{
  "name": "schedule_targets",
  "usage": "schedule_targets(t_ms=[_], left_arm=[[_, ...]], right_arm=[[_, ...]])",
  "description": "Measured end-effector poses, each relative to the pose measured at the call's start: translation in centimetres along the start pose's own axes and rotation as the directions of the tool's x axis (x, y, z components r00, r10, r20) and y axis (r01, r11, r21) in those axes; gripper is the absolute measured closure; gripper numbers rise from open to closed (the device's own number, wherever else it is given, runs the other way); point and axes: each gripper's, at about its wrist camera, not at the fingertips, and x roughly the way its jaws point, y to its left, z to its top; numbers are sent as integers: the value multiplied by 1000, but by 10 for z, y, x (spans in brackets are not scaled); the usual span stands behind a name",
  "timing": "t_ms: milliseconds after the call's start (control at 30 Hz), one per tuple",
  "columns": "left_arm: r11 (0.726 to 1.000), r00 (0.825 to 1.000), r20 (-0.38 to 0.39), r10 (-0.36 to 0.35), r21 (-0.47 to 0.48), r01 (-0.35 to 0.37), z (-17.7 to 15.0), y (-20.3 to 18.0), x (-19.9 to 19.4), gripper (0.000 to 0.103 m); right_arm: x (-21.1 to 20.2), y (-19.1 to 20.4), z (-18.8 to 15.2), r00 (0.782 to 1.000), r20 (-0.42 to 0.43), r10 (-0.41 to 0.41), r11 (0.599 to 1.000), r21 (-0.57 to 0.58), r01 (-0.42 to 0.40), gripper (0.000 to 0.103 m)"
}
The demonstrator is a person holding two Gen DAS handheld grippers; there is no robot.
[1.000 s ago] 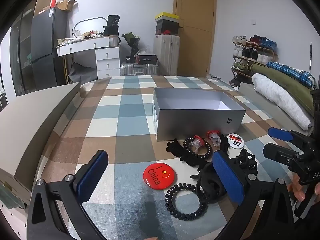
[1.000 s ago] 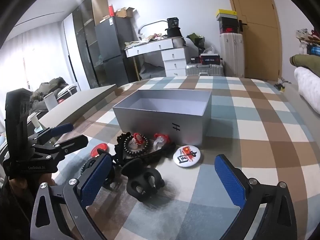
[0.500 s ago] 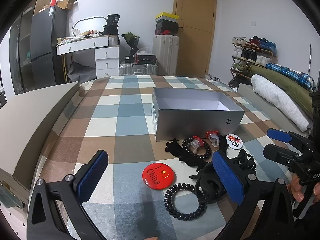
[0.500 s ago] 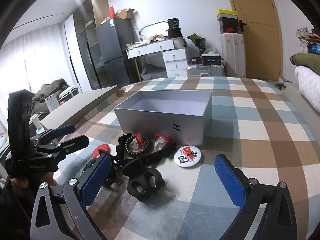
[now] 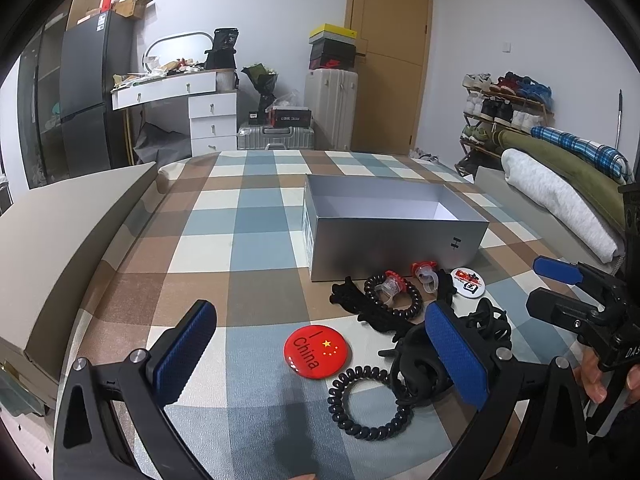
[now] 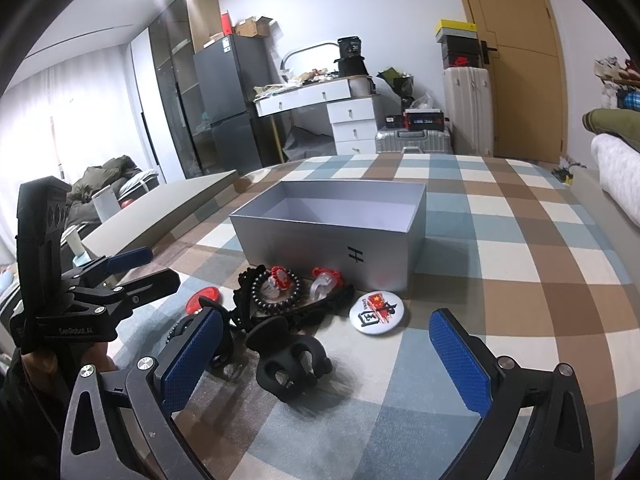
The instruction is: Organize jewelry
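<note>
An open silver box [image 5: 394, 240] [image 6: 328, 240] stands on the checkered bed. In front of it lie a red "I China" badge [image 5: 316, 352], a black coil hair tie [image 5: 370, 402], a black bead bracelet [image 5: 394, 300] [image 6: 276, 292], two red-topped clear rings [image 5: 424, 274] [image 6: 326, 282], a white badge [image 5: 467, 280] [image 6: 376, 312] and black hair claws [image 5: 424, 364] [image 6: 290, 360]. My left gripper [image 5: 320, 360] is open and empty, above the red badge and coil tie. My right gripper [image 6: 324, 364] is open and empty, around the black hair claw's position but above it.
A grey box lid [image 5: 60, 240] lies along the bed's left edge. Rolled blankets [image 5: 560, 184] lie on the right. Beyond the bed are a dresser [image 5: 200, 112], suitcases [image 5: 330, 112] and a door [image 5: 388, 60]. The right gripper [image 5: 580, 308] also shows in the left wrist view.
Both grippers have barely moved; the views shift slightly. No object has moved.
</note>
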Motion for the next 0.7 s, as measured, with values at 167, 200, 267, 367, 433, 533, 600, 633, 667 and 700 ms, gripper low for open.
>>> schedule_targets(t_ms=[167,200,267,367,433,533,600,633,667,700], left_arm=[[1000,1000,0,-1,1,1,0,0,0,1],[1000,1000,0,-2,1,2,0,0,0,1],[1000,1000,1,0,0,0,0,0,0,1],[1000,1000,0,-1,1,1,0,0,0,1],[1000,1000,0,-1,1,1,0,0,0,1],[1000,1000,-1,-1,1,1,0,0,0,1],[1000,1000,-1,-2,2,2,0,0,0,1],[1000,1000,-2,-2,2,2,0,0,0,1],[1000,1000,-2,0,2,0,0,0,0,1],[1000,1000,-2,-1,3,1,0,-1,0,1]], right_arm=[[1,-1,0,1000,-2,-2,1000,1,2,0],[1,-1,0,1000,-3,-3,1000,2,3,0],[1,-1,0,1000,-2,-2,1000,1,2,0],[1,-1,0,1000,-4,-1,1000,2,1,0],[2,-1,-1,1000,-6,0,1000,4,0,0],[2,-2,-1,1000,-8,2,1000,7,-2,0],[2,-2,-2,1000,-9,2,1000,9,-1,0],[2,-2,-2,1000,-10,2,1000,9,-1,0],[2,-2,-2,1000,-11,1,1000,9,-1,0],[2,-2,-2,1000,-11,1,1000,8,-1,0]])
